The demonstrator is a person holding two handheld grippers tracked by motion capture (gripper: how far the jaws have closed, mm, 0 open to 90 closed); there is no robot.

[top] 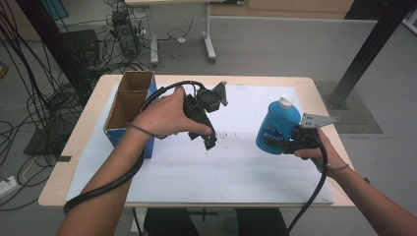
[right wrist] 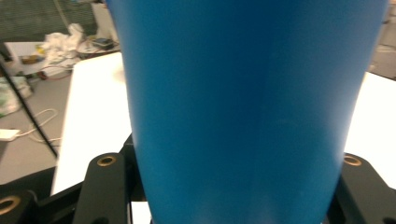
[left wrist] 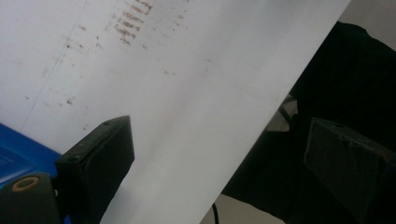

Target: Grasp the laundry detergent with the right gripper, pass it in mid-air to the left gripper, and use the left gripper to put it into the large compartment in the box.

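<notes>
A blue bottle (top: 277, 125) with a white cap (top: 285, 102) is tilted over the right side of the white sheet (top: 236, 167). My right gripper (top: 281, 142) is shut on its lower body from the near right. In the right gripper view the blue bottle (right wrist: 247, 93) stands between the black jaws of the right gripper (right wrist: 233, 163). My left gripper (top: 209, 140) is held above the middle of the sheet, pointing down and toward the near side. In the left gripper view the left gripper (left wrist: 219, 128) is open, with nothing but white sheet (left wrist: 187, 70) between its jaws.
An open cardboard box (top: 129, 105) with blue sides stands at the table's left, close to the left forearm. The wooden table edge (top: 74, 142) frames the sheet. Cables and equipment (top: 118, 34) lie on the floor beyond, and a black post (top: 366, 49) rises at the far right.
</notes>
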